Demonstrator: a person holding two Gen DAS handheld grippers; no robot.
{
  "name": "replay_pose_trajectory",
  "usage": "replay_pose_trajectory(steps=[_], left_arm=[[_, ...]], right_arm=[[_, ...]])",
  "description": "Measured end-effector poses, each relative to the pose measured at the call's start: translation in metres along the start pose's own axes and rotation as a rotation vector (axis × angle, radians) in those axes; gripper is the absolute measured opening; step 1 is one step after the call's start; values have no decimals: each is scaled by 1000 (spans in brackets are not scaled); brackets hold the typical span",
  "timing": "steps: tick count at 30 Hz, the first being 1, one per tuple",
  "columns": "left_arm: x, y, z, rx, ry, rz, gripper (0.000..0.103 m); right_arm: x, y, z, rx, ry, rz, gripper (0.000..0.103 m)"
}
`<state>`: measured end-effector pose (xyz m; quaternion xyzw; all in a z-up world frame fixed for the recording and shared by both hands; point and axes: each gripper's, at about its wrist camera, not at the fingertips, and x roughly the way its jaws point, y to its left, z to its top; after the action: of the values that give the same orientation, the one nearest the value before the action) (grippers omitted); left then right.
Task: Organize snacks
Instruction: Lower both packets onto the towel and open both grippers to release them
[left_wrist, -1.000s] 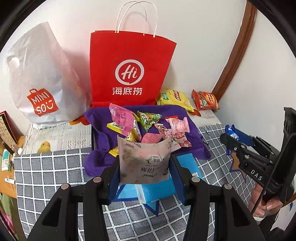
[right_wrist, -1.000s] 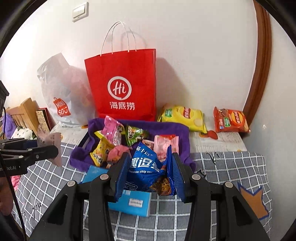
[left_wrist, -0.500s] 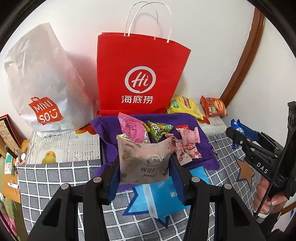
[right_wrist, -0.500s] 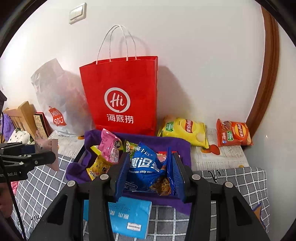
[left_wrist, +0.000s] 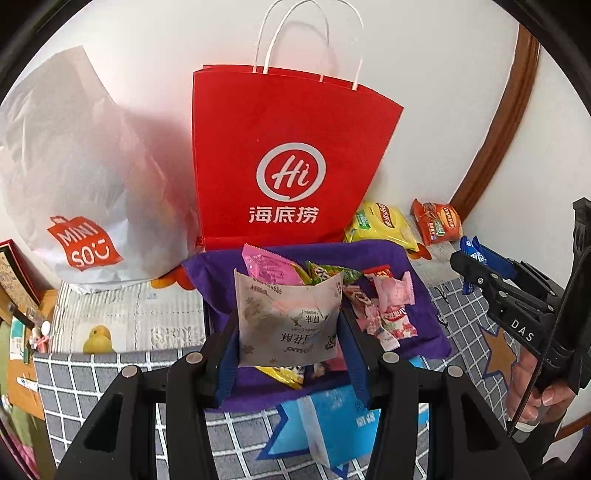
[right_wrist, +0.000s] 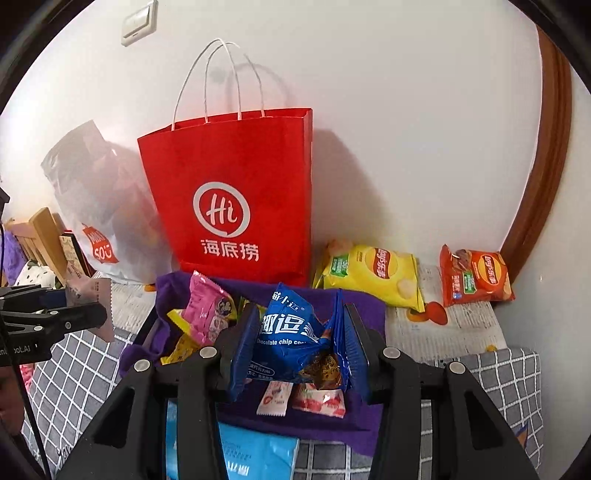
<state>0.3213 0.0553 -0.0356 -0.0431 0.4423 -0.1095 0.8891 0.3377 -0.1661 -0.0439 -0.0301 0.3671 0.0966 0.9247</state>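
My left gripper (left_wrist: 288, 325) is shut on a pale pink-white snack packet (left_wrist: 288, 317), held above the purple cloth (left_wrist: 406, 266) that carries several loose snacks. My right gripper (right_wrist: 301, 332) is shut on a blue chocolate chip cookie packet (right_wrist: 291, 339) over the same cloth (right_wrist: 365, 306). A red paper bag (left_wrist: 291, 158) with white handles stands upright against the wall just behind the cloth; it is the red paper bag (right_wrist: 236, 199) in the right wrist view too. The left gripper (right_wrist: 85, 310) shows at the left edge of the right view, the right gripper (left_wrist: 476, 266) at the right edge of the left view.
A white plastic shopping bag (left_wrist: 74, 177) leans left of the red bag. A yellow chip bag (right_wrist: 373, 273) and an orange chip bag (right_wrist: 472, 277) lie to its right by the wall. A blue tissue pack (left_wrist: 332, 421) lies on the grey checked cover (left_wrist: 92, 380) in front of the cloth.
Both grippers have moved forward toward the red bag with their packets; the bag and the cloth loom larger, and the tissue pack has slid lower in both views.
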Motion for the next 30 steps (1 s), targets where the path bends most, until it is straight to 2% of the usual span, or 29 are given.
replay_pose_trajectory(steps=[10,17,22,25,30], left_arm=[[24,21,13,-39,8,7,48],[55,21,23,-49,47,-23,48],[88,17,25,-76,97,-60,48],[104,10,28,-68,120,-78,48],[130,-2,27,-61,174,-94,48]], right_arm=[[29,-7,15,3,4,5,45],[64,-13,6,13,73,61,45],[95,-15,-6,10,158,111,45],[102,-12,-10,-16,169,116,45],[112,-7,-16,-14,212,186,46]])
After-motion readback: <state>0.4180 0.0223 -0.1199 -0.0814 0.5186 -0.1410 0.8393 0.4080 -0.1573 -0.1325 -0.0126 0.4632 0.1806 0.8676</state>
